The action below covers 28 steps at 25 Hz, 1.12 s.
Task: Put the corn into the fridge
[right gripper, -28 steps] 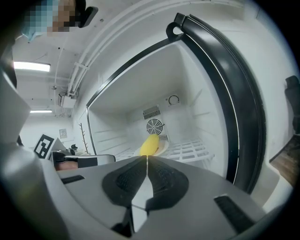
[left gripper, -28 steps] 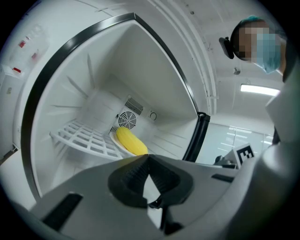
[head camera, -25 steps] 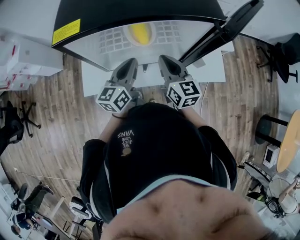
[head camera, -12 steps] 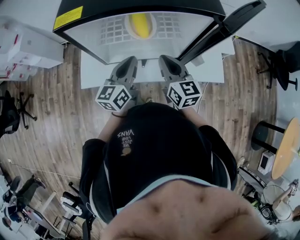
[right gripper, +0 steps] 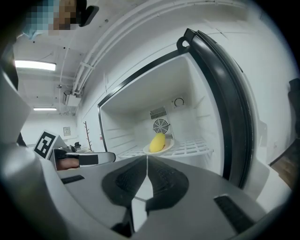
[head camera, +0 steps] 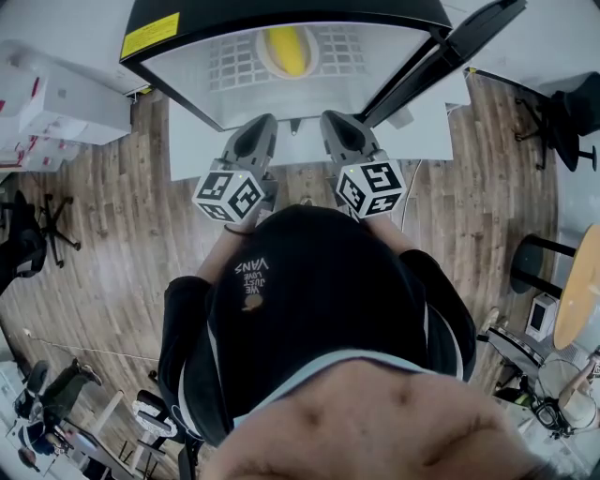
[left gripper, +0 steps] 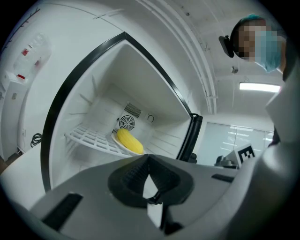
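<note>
**Corn (head camera: 286, 49) plated inside the open fridge (head camera: 187, 16); both claws empty.**

Your left gripper (left gripper: 149, 157) and right gripper (right gripper: 146, 159) hover just outside the fridge, jaws pressed together on nothing, probably because the corn already lies on its white plate (right gripper: 167, 147) on the fridge's wire shelf (left gripper: 89, 138). Only the gripper views show the fan (left gripper: 125, 123) on the fridge's back wall. Only the head view shows both grippers side by side.
</note>
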Motion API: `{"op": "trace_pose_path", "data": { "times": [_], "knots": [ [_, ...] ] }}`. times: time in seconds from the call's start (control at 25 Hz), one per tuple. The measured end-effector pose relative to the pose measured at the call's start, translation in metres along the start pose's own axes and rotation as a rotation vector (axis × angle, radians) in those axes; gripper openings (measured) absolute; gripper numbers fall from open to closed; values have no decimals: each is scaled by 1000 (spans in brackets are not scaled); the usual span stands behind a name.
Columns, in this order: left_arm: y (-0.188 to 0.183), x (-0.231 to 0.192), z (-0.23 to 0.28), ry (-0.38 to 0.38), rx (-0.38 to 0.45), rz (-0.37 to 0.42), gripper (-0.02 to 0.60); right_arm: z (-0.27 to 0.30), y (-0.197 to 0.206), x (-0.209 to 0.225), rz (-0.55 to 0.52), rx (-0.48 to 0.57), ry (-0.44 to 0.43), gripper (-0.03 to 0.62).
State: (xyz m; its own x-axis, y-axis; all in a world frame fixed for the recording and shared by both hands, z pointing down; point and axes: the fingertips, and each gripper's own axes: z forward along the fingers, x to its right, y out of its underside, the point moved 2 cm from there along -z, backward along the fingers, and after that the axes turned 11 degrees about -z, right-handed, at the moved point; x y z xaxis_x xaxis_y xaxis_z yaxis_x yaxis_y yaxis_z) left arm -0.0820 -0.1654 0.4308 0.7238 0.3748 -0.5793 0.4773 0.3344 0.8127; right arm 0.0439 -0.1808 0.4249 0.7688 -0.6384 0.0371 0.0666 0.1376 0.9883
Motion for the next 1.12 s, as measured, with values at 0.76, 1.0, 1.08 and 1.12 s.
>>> {"op": "trace_pose_path", "data": {
  "times": [0.76, 1.0, 1.08, 1.12],
  "knots": [
    [8, 2, -33, 58, -58, -5, 18, -28, 7, -35, 12, -14, 91, 18],
    [9, 4, -43, 55, -60, -3, 17, -32, 7, -46, 12, -9, 94, 18],
    [10, 5, -46, 56, -61, -1, 17, -34, 6, -48, 11, -7, 96, 18],
    [10, 5, -47, 57, -62, 2, 17, -35, 6, -49, 11, -7, 98, 18]
  ]
}}
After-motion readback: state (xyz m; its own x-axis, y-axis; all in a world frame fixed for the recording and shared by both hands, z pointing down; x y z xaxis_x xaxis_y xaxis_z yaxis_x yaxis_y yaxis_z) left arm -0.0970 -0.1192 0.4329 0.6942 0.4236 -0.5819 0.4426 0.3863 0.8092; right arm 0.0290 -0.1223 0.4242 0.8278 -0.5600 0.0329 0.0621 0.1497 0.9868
